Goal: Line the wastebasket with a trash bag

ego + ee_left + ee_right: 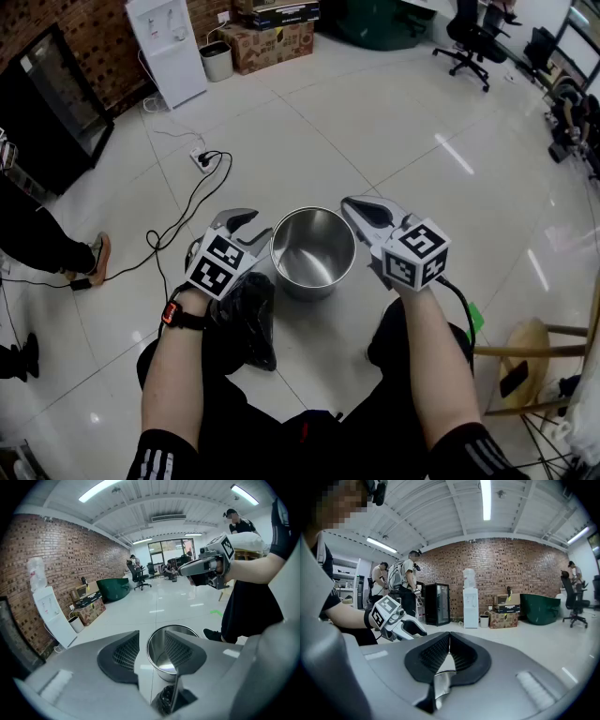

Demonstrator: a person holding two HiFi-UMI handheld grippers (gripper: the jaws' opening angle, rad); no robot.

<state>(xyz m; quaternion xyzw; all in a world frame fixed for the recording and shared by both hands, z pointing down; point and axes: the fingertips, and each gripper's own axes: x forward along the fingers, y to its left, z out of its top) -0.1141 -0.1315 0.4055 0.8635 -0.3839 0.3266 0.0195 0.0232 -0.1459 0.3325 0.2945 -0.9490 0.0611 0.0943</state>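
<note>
A shiny steel wastebasket [312,251] stands empty on the white tile floor between my two grippers. My left gripper [246,225] hovers at its left rim with jaws open and nothing between them; in the left gripper view [152,641] the wastebasket [159,656] shows through the gap. A crumpled black trash bag [248,314] lies on the floor under my left hand, and its edge [166,698] shows low in the left gripper view. My right gripper [361,211] is shut and empty at the right rim. In the right gripper view [449,637] its pads meet above a sliver of steel rim [440,686].
A power strip with a black cable [202,159] lies on the floor at far left. A water dispenser [169,47], small bin [217,60] and cardboard boxes [272,42] line the back wall. A wooden stool [534,356] stands at right. A bystander's leg [37,244] is at left.
</note>
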